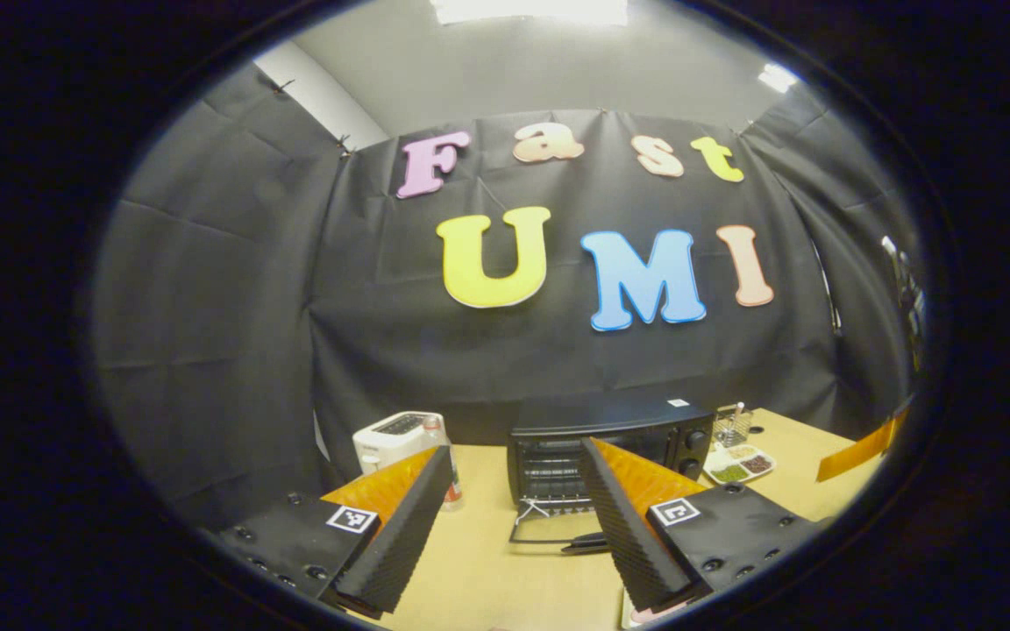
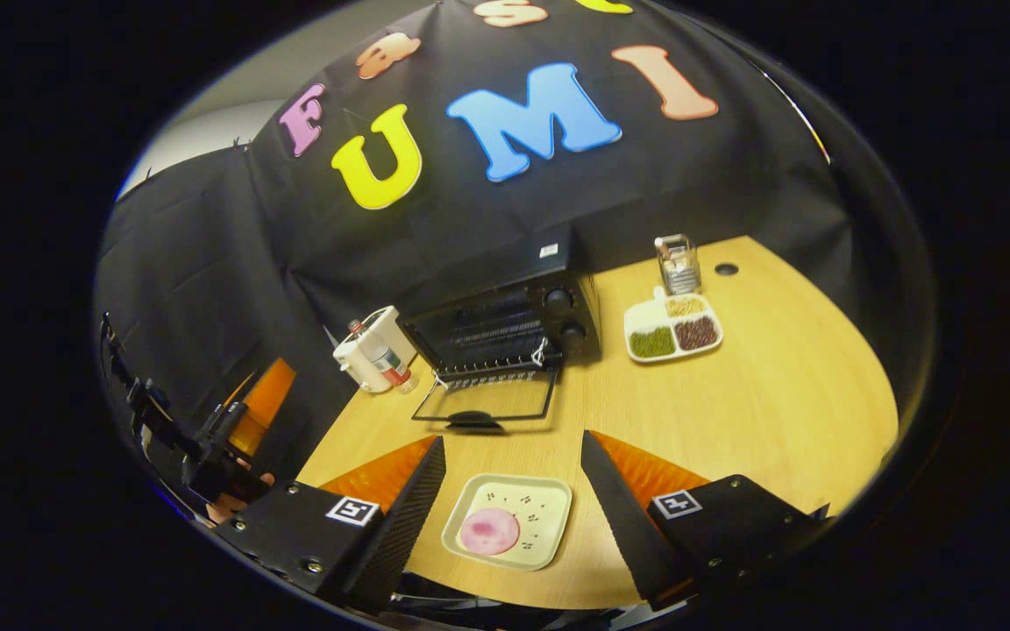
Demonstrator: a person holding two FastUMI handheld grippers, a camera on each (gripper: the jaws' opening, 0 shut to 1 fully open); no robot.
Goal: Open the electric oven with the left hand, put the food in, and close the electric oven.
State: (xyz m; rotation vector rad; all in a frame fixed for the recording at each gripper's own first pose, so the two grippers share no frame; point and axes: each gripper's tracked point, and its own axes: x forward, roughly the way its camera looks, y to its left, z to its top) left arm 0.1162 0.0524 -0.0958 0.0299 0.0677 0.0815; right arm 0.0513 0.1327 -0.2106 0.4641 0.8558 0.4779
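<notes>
The black oven (image 2: 505,307) stands far on the wooden table (image 2: 777,394), glass door (image 2: 487,399) dropped flat. Near the front edge, a square plate (image 2: 527,508) with pink food (image 2: 489,531) lies between the right gripper's (image 2: 512,478) spread fingers. Left gripper (image 1: 514,491) gapes, empty.

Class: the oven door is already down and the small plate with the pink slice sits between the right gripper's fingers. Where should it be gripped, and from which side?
Grip the plate by its raised near rim, coming from the table's front edge. It lies flat, so its edge likely offers the right hand-held gripper the only purchase, and the slice stays untouched.
</notes>
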